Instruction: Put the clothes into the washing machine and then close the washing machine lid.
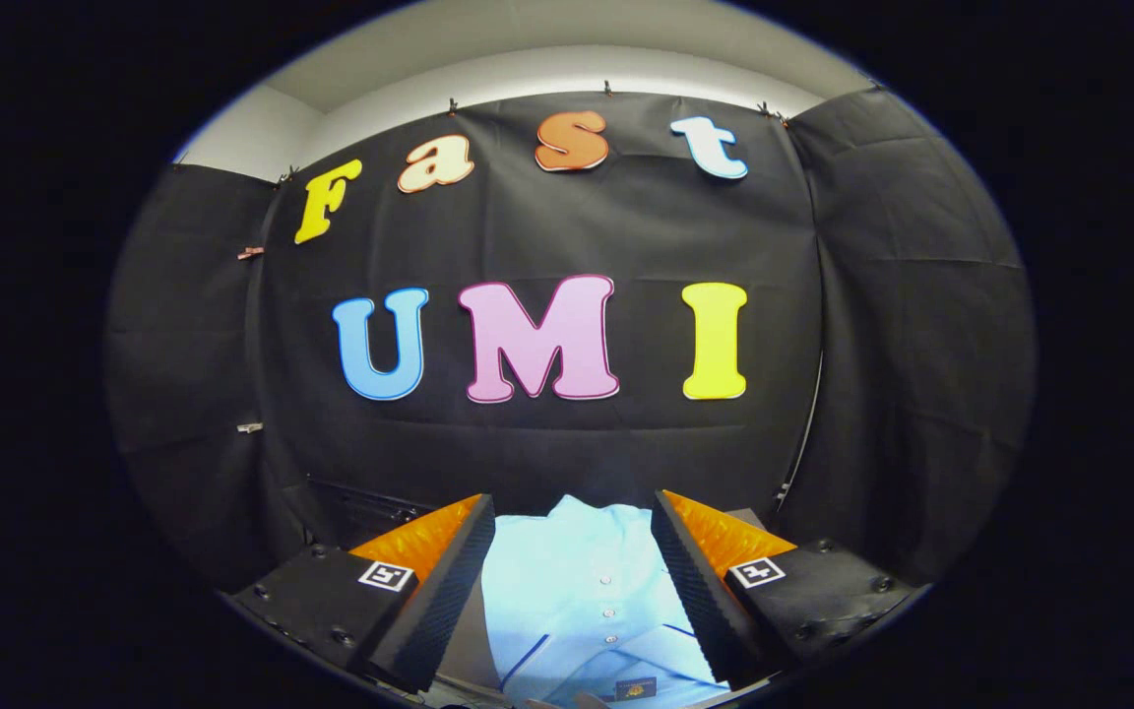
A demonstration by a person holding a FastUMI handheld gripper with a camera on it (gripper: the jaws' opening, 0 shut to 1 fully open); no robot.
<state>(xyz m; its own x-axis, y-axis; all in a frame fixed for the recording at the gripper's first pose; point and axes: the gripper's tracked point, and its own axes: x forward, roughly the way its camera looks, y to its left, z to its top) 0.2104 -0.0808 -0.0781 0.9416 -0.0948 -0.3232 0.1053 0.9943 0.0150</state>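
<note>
A light blue buttoned shirt [587,591] lies flat below me, with a row of small buttons down its middle and dark blue trim near its collar. My gripper [575,504] hangs above it with the fingers spread wide, the shirt showing in the gap between them. Neither finger touches the cloth. The left finger [449,581] and the right finger [695,581] cover the shirt's sides.
The black cloth booth wall [567,443] rises straight ahead, just beyond the shirt. A dark ribbed object [360,507] sits low against the wall, beyond the left finger. A thin cable [803,433] runs down the wall's right seam.
</note>
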